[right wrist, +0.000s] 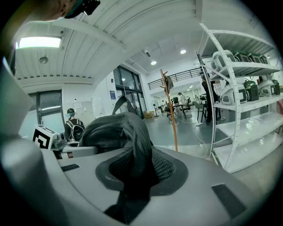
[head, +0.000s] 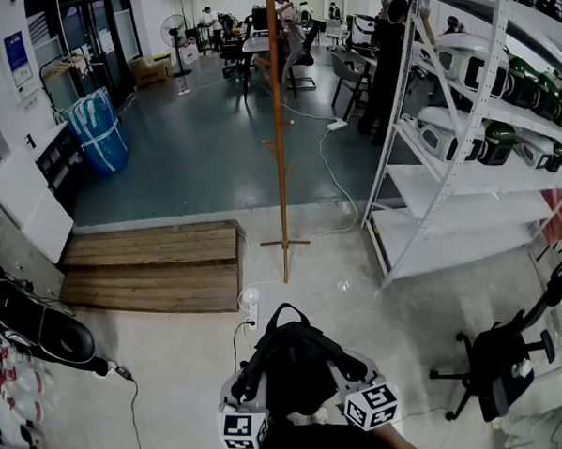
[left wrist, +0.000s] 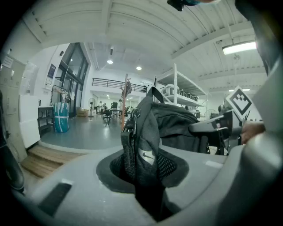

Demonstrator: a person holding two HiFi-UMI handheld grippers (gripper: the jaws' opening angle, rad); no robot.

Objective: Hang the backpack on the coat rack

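Backpack [head: 293, 364], black, low in head view, slung between left gripper [head: 246, 388] and right gripper [head: 358, 379], well short of wooden coat rack [head: 279, 144] upright on pale floor beyond. From above, jaws lost under marker cubes and fabric. In left gripper view: jaws narrow, clamped on mesh strap with zipper pull, bag bulging just behind. In right gripper view: jaws likewise narrow, pinching padded mesh strap. Only there: a person [right wrist: 73, 126] by the far wall. Only from head view: wooden platform [head: 156, 268] left of rack, white shelving [head: 466, 162] right, office chair [head: 499, 358] nearer.
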